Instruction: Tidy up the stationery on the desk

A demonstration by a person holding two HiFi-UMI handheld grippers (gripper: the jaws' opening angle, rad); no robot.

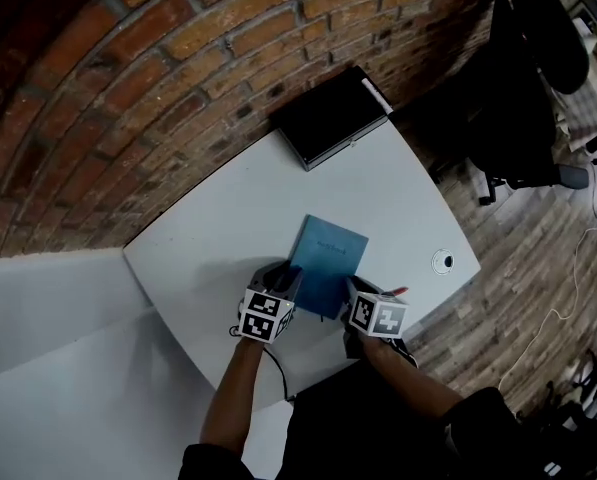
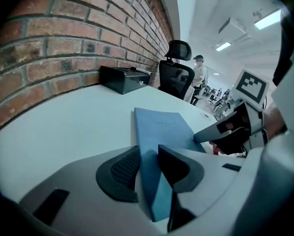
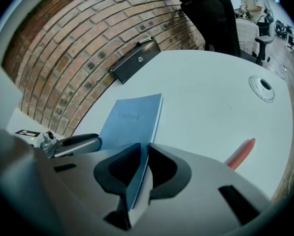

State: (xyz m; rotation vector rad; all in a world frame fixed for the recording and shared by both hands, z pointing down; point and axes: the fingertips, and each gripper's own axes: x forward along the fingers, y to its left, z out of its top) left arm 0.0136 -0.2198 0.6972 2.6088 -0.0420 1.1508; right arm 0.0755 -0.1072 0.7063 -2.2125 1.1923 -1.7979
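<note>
A blue notebook [image 1: 325,258] lies on the white desk [image 1: 218,248], its near end lifted between both grippers. My left gripper [image 1: 284,284] is shut on the notebook's near left edge; in the left gripper view the cover [image 2: 162,127] runs between the two pads, with that gripper [image 2: 149,170] clamped on it. My right gripper [image 1: 357,295] is shut on the near right corner, and the right gripper view shows the book [image 3: 131,116] edge-on in the gripper [image 3: 143,170]. A red pen [image 3: 240,153] lies on the desk to the right of the right gripper.
A black box [image 1: 332,118] sits at the desk's far edge against the brick wall [image 1: 178,78]. A round cable grommet [image 1: 443,261] is set near the desk's right corner. A black office chair [image 1: 523,78] stands beyond the desk on the wooden floor.
</note>
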